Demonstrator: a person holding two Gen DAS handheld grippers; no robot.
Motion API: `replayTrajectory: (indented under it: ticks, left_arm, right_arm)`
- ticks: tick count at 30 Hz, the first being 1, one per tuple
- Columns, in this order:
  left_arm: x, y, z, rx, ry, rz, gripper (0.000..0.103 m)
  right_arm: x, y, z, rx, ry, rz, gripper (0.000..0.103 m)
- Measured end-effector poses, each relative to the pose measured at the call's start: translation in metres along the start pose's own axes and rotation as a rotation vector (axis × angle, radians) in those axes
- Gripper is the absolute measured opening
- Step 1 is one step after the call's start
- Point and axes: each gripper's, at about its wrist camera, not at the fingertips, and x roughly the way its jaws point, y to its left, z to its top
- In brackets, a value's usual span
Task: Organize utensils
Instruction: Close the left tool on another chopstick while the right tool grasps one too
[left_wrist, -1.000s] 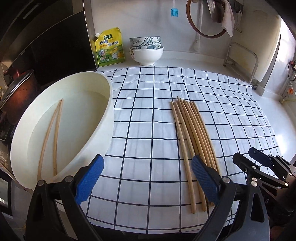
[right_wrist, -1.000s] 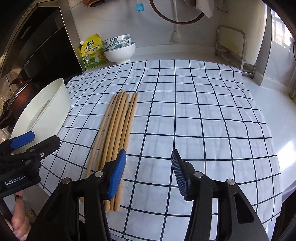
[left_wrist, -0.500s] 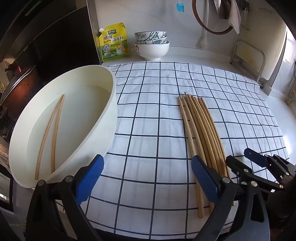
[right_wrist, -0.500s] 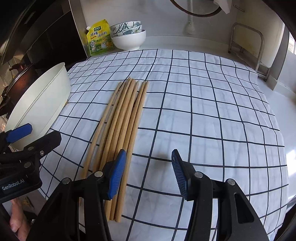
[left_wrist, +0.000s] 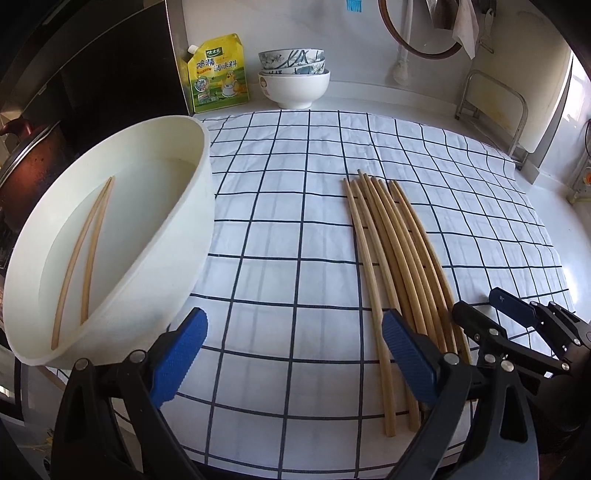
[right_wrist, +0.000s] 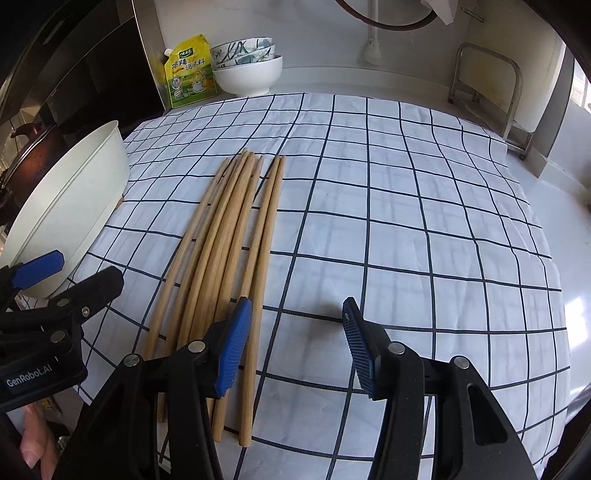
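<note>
Several long wooden chopsticks (left_wrist: 399, 254) lie side by side on the checked cloth (left_wrist: 288, 206); they also show in the right wrist view (right_wrist: 225, 251). Two chopsticks (left_wrist: 85, 251) lie inside the white oval basin (left_wrist: 177, 236) at the left. My left gripper (left_wrist: 291, 350) is open and empty, low over the cloth between basin and chopsticks. My right gripper (right_wrist: 293, 343) is open and empty, its left pad (right_wrist: 232, 343) over the near ends of the chopsticks. It also shows in the left wrist view (left_wrist: 517, 332).
A yellow seasoning pouch (left_wrist: 218, 74) and stacked bowls (left_wrist: 293, 83) stand at the back by the wall. A pot with a lid (left_wrist: 26, 162) sits left of the basin. A metal rack (left_wrist: 491, 107) stands at the back right. The cloth's near edge is close below the grippers.
Both grippers have moved forward and lower toward the cloth; the chopsticks look nearer. The right gripper's left pad now hangs over the chopsticks' near ends. Nothing on the cloth has moved.
</note>
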Motion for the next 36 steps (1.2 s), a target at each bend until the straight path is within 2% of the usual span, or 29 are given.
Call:
replayTrajectory:
  ticks: [9,14,21,26,31,34,36]
  left_arm:
    - [0.018,-0.016,-0.003,0.032,0.027,0.007,0.094]
    - [0.031,-0.011,0.001,-0.002,0.051,0.017,0.094]
    - [0.041,-0.014,0.005,-0.006,0.067,0.02,0.094]
    - [0.046,-0.015,0.011,-0.015,0.066,0.019,0.094]
    - [0.05,-0.018,0.017,-0.02,0.058,-0.002,0.085]
    - [0.05,-0.023,0.02,-0.01,0.05,-0.013,0.074]
    - [0.048,-0.024,0.021,-0.011,0.04,-0.007,0.058]
  right_arm:
    - [-0.004,-0.021,-0.006,0.041,-0.014,-0.036,0.049]
    - [-0.005,-0.032,-0.01,0.05,-0.026,-0.083,0.049]
    - [-0.003,-0.026,-0.003,0.023,-0.031,-0.066,0.049]
    - [0.005,-0.018,0.008,-0.024,-0.036,-0.101,0.049]
    - [0.013,-0.01,0.014,-0.055,-0.037,-0.094,0.044]
    - [0.015,-0.008,0.016,-0.058,-0.043,-0.08,0.034]
    - [0.015,-0.005,0.016,-0.068,-0.044,-0.069,0.025]
